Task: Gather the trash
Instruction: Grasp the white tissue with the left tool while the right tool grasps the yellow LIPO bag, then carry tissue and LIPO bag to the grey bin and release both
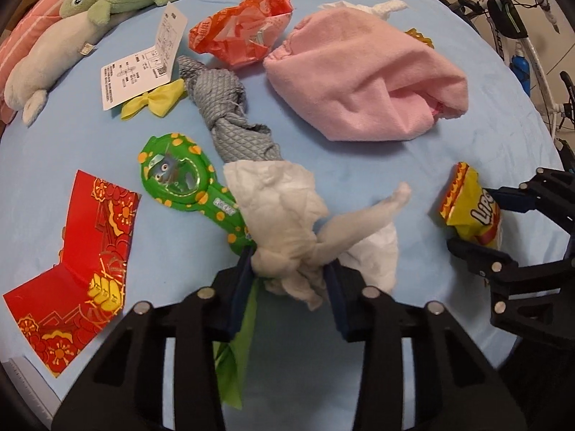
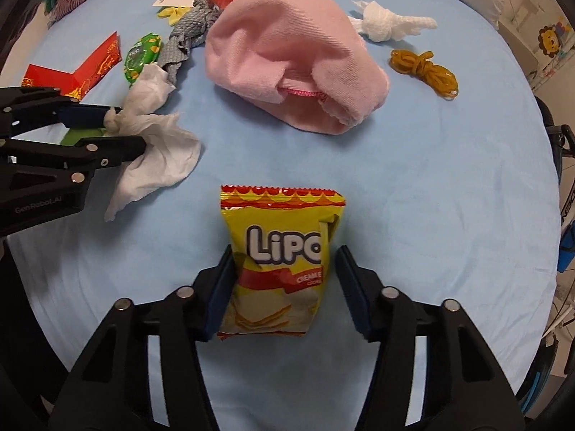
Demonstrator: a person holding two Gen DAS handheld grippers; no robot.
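- Nearest the left wrist camera, the left gripper (image 1: pixel 289 276) is pinched on the knotted middle of a crumpled white tissue (image 1: pixel 287 222); both dark pads touch the knot, and loose folds spread away from it over the blue bedsheet (image 1: pixel 359 179).
- Under the tissue and the left pad lies a green spotted toy (image 1: pixel 179 179) with a cartoon picture on it, its handle running beneath the knot.
- Nearest the right wrist camera, the right gripper (image 2: pixel 284 283) straddles a yellow Lipo snack packet (image 2: pixel 284 251) lying flat on the sheet. The left pad touches the packet's edge; a narrow gap shows between the right pad and the other edge, so the jaws are half-narrowed around it and not clamped.
- The two grippers work side by side, the packet just beside the tissue.
- Farther off, a pink towel (image 2: pixel 287 57) lies bunched in the middle of the bed, with a knotted grey cloth (image 1: pixel 230 115) beside it.
- An orange crumpled wrapper (image 1: pixel 244 28) sits behind the grey cloth, near a white paper tag (image 1: pixel 143 64) and a yellow bow (image 1: pixel 154 102).
- A red envelope (image 1: pixel 79 269) lies folded at the left edge.
- A second white tissue wad (image 2: pixel 388 23) and a bundle of yellow rubber bands (image 2: pixel 424 66) lie beyond the towel.
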